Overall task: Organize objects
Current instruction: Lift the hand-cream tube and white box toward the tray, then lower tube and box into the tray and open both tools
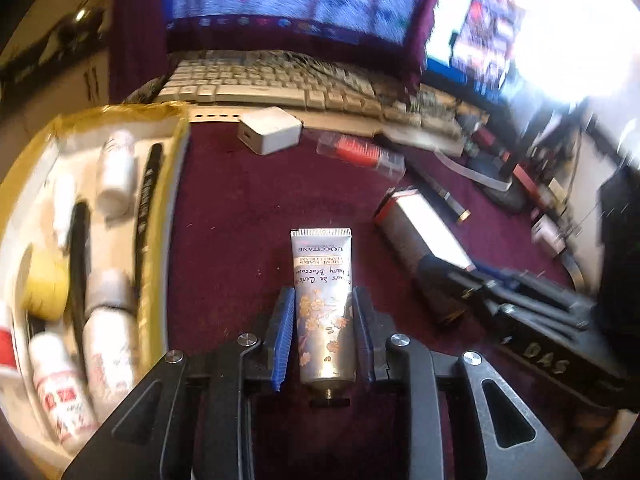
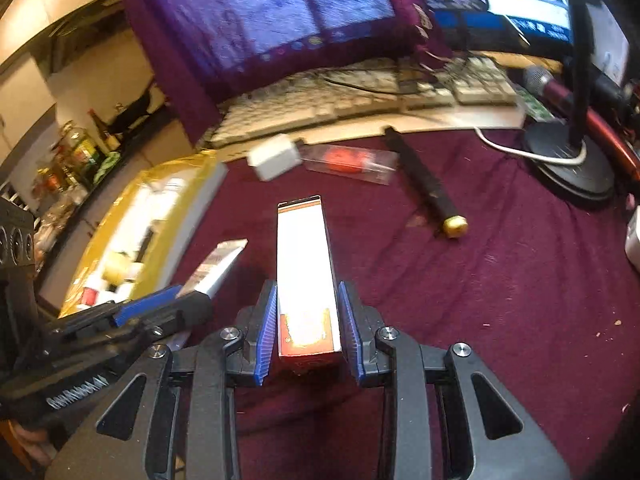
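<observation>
While lying left of both tools, gold-rimmed tray (image 1: 176, 168) already packed with white bottles (image 1: 116, 172), a yellow jar (image 1: 46, 288) and black pencils (image 1: 146, 196); nearer the left tool. Across the maroon tabletop (image 2: 500, 280), still loose: clear case (image 2: 352, 164), white cube (image 2: 274, 158), black stick (image 2: 424, 182). Clamped in right tool (image 2: 307, 320): white carton (image 2: 304, 264), long axis pointing forward. Pinched in left tool (image 1: 324, 336): hand cream tube (image 1: 324, 300), cap rearward, crimp forward.

Maroon cloth (image 2: 500, 280) covers the desk; pale cabinets (image 2: 24, 80) stand behind.
</observation>
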A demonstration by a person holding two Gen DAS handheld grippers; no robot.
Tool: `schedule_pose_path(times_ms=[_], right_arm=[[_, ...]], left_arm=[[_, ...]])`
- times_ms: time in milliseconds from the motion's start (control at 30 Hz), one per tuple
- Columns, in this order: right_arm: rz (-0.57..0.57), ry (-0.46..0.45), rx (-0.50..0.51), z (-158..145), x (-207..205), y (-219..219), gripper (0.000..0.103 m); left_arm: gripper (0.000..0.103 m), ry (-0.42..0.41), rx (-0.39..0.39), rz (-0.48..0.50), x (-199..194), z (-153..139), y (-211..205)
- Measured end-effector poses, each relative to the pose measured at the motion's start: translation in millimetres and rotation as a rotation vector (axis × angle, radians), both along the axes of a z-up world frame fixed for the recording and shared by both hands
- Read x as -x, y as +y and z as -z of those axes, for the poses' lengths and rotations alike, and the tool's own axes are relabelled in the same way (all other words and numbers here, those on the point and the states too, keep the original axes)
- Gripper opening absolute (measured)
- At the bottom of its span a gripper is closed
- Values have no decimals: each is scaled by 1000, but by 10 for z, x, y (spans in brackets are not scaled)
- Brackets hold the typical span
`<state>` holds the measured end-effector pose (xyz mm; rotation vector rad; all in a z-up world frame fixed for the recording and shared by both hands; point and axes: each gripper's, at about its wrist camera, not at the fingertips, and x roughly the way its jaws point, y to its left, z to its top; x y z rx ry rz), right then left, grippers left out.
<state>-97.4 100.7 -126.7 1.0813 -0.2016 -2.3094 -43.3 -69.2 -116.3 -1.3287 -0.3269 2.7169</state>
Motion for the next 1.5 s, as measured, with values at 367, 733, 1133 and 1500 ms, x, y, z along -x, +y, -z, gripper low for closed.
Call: schedule_pose_path(times_ms=[367,733,1133,1500], right_arm=[[-174,61,35,-350,-220,-795,28],[-277,20,13,-272,-61,-1533,28],[-288,-1,-44,-111,157,-2048,28],[-322,-4,71,-220,48,-1776,40]], left_arm=[[24,131,-146,-176,-488,-555,-817],[24,131,-114,-356,-500,-573,-1704],[24,-16,-63,-374,-37,-194,-2042],[49,-26,-32,-395,-76,-193,-1983]])
